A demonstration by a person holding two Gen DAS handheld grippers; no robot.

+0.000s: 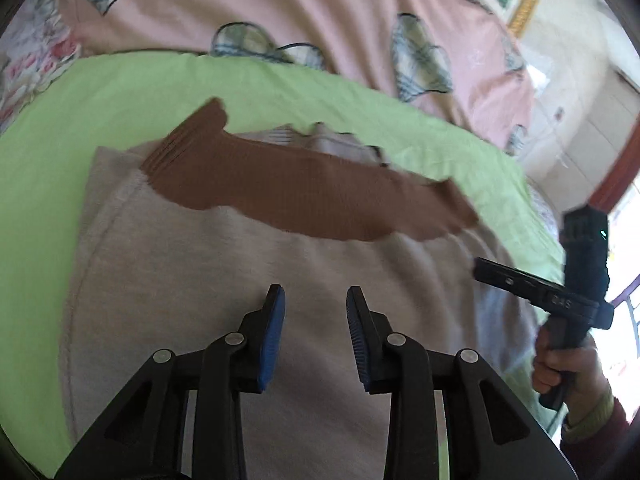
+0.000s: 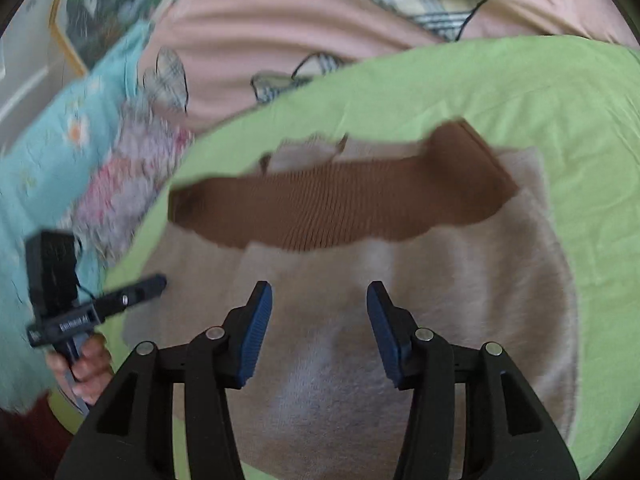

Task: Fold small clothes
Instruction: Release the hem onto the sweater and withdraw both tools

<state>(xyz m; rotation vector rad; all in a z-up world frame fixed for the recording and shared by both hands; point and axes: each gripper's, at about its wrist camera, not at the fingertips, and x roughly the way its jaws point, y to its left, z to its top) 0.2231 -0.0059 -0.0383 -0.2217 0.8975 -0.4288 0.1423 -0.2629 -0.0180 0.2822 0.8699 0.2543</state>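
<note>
Below both grippers lies one small pale garment (image 1: 248,288) with brown ribbed trim (image 1: 304,196), spread flat on one green cloth (image 1: 44,168). That cloth sits on a pink sheet (image 1: 320,12) printed with plaid shapes. The left gripper (image 1: 316,300) hangs over the pale cloth with its two blue-padded fingers (image 1: 276,320) spread apart and nothing between them. The right gripper (image 2: 320,300) does the same, its two fingers (image 2: 256,328) parted wider and pinching nothing. Each camera catches the other gripper off to the side, held by a hand (image 1: 560,368) at the garment's edge. One framed picture (image 2: 104,4) stands beyond the bedding.
</note>
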